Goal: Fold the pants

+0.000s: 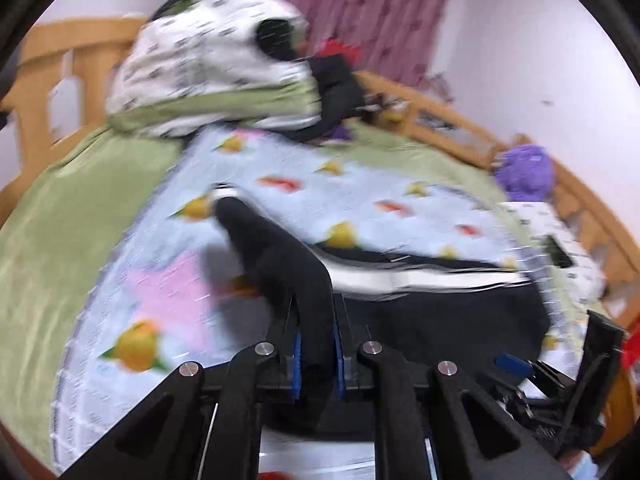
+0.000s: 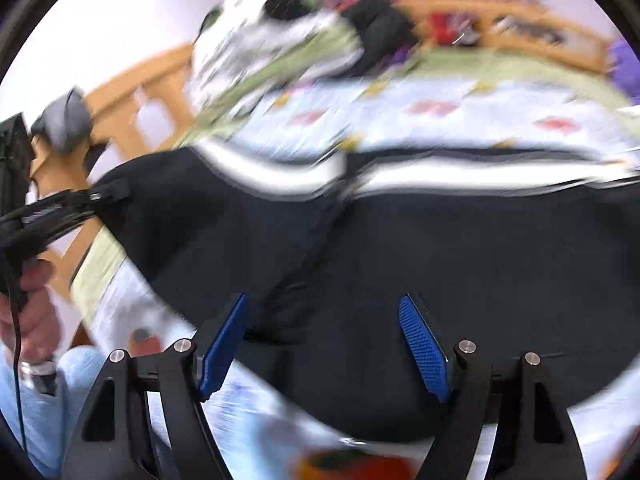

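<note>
Wooden bed rails [image 1: 452, 118] curve around a bed spread with a pale blue quilt printed with fruit [image 1: 360, 196], and on it lie the black pants with a white side stripe [image 2: 460, 240], stretched across the near half of the quilt. Both views are blurred.

My left gripper [image 1: 316, 356] is closed tight on a fold of the black cloth: the blue pads [image 1: 296, 354] press either side of a raised ridge of the pants, which runs up and away from the fingers toward a white-edged end. In the right wrist view this gripper [image 2: 108, 194] comes in from the left, level, my hand [image 2: 34, 308] wrapped round its handle, its tip at the far left edge of the pants.

My right gripper [image 2: 324, 344] hangs just over the broad dark part of the pants, its blue fingers [image 2: 424, 346] spread wide with nothing between them.

Beyond the pants, a heap of white patterned and green bedding [image 1: 212, 68] is piled at the head of the bed. A fuzzy purple bundle [image 1: 524, 172] sits by the far rail, and a mauve curtain [image 1: 340, 4] hangs behind.
</note>
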`<action>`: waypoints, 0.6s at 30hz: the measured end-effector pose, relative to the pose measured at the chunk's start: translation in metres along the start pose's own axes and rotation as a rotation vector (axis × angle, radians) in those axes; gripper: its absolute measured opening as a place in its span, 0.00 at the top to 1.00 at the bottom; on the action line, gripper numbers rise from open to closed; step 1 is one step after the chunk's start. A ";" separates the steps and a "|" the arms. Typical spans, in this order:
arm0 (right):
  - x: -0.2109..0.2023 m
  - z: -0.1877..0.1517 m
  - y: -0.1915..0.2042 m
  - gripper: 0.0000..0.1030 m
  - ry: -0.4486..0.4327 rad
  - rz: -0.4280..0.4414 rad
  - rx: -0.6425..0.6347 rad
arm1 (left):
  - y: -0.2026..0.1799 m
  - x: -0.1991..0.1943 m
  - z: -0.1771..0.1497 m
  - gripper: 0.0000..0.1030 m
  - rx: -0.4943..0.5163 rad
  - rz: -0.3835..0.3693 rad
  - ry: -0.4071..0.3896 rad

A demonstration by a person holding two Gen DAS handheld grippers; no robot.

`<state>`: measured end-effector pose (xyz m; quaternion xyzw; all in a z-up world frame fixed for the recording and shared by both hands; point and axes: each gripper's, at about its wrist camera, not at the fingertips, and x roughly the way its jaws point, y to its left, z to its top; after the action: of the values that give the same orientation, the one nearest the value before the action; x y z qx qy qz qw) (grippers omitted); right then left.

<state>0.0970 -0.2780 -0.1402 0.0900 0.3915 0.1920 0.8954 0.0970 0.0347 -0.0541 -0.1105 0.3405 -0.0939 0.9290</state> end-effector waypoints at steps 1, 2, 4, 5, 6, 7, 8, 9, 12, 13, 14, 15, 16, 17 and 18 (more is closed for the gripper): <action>-0.013 0.001 -0.015 0.25 -0.020 -0.028 0.025 | -0.016 0.000 0.003 0.89 0.013 -0.028 -0.001; -0.029 0.001 -0.036 0.24 -0.042 -0.055 0.064 | -0.034 0.001 0.006 0.89 0.026 -0.059 0.000; -0.061 -0.004 -0.081 0.23 -0.081 -0.118 0.165 | -0.076 0.009 0.008 0.89 0.065 -0.131 0.010; -0.075 -0.008 -0.101 0.23 -0.103 -0.145 0.215 | -0.091 0.013 0.006 0.89 0.081 -0.155 0.018; -0.089 -0.013 -0.120 0.23 -0.123 -0.180 0.261 | -0.113 0.021 0.001 0.89 0.100 -0.192 0.037; -0.099 -0.017 -0.133 0.23 -0.138 -0.203 0.291 | -0.129 0.027 -0.003 0.89 0.114 -0.220 0.053; -0.110 -0.021 -0.146 0.23 -0.155 -0.219 0.320 | -0.144 0.035 -0.010 0.89 0.128 -0.247 0.071; -0.120 -0.025 -0.157 0.23 -0.171 -0.228 0.347 | -0.158 0.044 -0.019 0.89 0.139 -0.272 0.096; -0.132 -0.034 -0.174 0.23 -0.179 -0.243 0.381 | -0.182 0.078 -0.051 0.89 0.130 -0.303 0.184; -0.133 -0.038 -0.175 0.23 -0.171 -0.246 0.377 | -0.184 0.087 -0.060 0.89 0.125 -0.298 0.202; -0.133 -0.039 -0.174 0.23 -0.165 -0.247 0.368 | -0.187 0.098 -0.069 0.88 0.129 -0.288 0.231; -0.131 -0.039 -0.171 0.23 -0.158 -0.250 0.355 | -0.188 0.104 -0.076 0.87 0.139 -0.284 0.262; -0.129 -0.040 -0.168 0.23 -0.151 -0.247 0.338 | -0.189 0.108 -0.081 0.86 0.148 -0.291 0.300; -0.126 -0.039 -0.164 0.23 -0.148 -0.238 0.326 | -0.188 0.107 -0.084 0.83 0.151 -0.302 0.318; -0.123 -0.038 -0.161 0.23 -0.144 -0.222 0.314 | -0.182 0.097 -0.084 0.81 0.155 -0.322 0.304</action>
<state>0.0370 -0.4745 -0.1341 0.1983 0.3589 0.0216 0.9118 0.0965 -0.1754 -0.1268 -0.0765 0.4463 -0.2823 0.8457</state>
